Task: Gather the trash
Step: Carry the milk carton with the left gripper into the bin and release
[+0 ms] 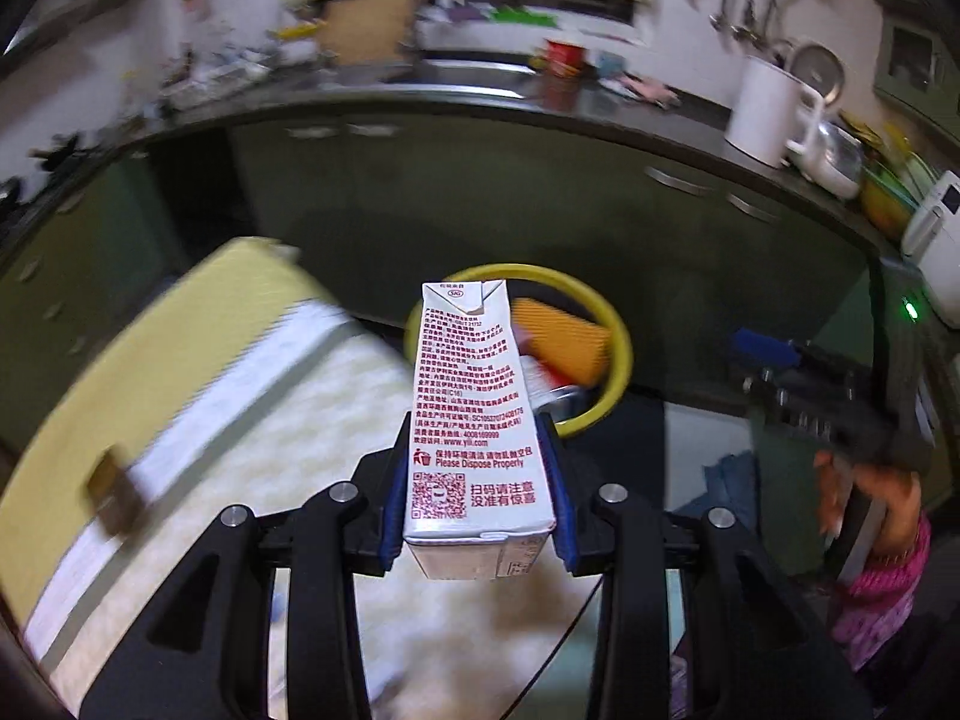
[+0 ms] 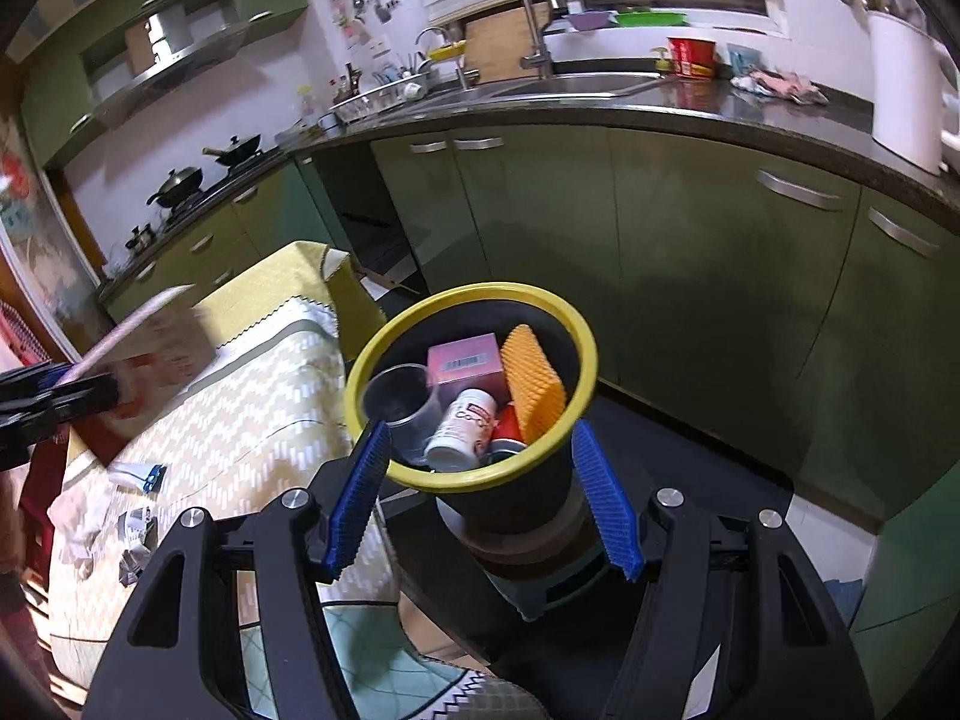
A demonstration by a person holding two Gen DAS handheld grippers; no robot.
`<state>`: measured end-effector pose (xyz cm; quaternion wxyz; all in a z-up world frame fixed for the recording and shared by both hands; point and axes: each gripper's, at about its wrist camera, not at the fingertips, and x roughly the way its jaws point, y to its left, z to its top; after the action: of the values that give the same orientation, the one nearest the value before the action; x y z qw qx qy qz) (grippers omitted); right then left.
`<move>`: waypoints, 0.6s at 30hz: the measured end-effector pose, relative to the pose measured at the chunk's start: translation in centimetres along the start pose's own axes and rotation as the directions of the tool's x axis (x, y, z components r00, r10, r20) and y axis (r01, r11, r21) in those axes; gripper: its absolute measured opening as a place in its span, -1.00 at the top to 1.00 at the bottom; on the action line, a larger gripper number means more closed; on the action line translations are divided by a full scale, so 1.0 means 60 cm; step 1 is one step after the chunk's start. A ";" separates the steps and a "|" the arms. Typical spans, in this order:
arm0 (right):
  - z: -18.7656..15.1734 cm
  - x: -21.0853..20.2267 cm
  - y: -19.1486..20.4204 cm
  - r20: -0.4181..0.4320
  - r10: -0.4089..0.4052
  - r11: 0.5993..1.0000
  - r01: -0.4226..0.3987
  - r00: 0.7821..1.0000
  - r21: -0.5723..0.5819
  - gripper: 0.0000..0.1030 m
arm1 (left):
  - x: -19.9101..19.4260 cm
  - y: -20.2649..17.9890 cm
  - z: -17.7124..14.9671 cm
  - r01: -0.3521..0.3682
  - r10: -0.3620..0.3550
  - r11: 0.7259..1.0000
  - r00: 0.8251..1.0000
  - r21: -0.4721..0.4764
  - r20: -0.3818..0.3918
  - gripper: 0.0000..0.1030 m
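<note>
Two grippers show, one per wrist view; the left gripper (image 1: 480,480), black-armed with blue pads, sits low in the centre of its frame and clamps a white rectangular milk carton with red printing (image 1: 474,414) by its two narrow sides, the carton standing upright and reaching towards the middle of the picture; behind the carton's top, just right of centre, stands the round black trash bin with a yellow rim (image 1: 618,354), partly hidden by it; to the left lies a table under a yellow-and-white woven cloth (image 1: 198,408), heavily blurred; at the right edge a hand in a pink knitted sleeve (image 1: 870,504) grips the other black tool

In the right wrist view the right gripper (image 2: 480,498) stands with its jaws wide and nothing between the pads; the blue ribbed fingers (image 2: 603,504) frame the bin (image 2: 474,480) from either side in the picture without touching it, as far as I can tell; the bin sits in the centre of the frame on a dark floor before green cabinet doors (image 2: 690,276); inside it lie a clear plastic cup (image 2: 402,402), a pink box with a barcode (image 2: 465,363), an orange ribbed packet (image 2: 531,384) and a white paper cup with red print (image 2: 462,426); crumpled white scraps (image 2: 129,516) rest on the cloth at the lower left, and the carton appears blurred at the left edge
</note>
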<state>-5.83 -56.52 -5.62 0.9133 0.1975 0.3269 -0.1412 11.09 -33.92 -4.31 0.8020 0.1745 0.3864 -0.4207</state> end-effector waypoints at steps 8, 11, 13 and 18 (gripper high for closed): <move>-0.006 0.011 -0.050 -0.014 0.003 0.998 -0.003 1.000 0.062 -0.22 | 0.208 -0.078 0.090 0.037 -0.039 0.999 0.994 -0.023 -0.101 0.29; -0.010 0.014 -0.066 -0.017 0.002 0.996 0.000 1.000 0.084 -0.22 | 0.257 -0.085 0.109 0.020 -0.025 0.999 0.994 -0.049 -0.106 0.08; -0.012 0.017 -0.073 -0.020 0.003 0.996 -0.001 1.000 0.094 -0.22 | 0.278 -0.082 0.115 0.006 -0.015 0.997 0.993 -0.080 -0.113 -0.45; -0.016 0.019 -0.078 -0.025 0.010 0.995 -0.008 1.000 0.098 -0.22 | 0.241 -0.065 0.105 0.004 -0.014 0.992 0.997 -0.127 -0.073 -0.47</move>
<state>-7.30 -60.33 -8.27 0.8989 0.2455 0.3304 -0.1503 15.91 -47.80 -11.18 0.7947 0.1367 0.4426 -0.3922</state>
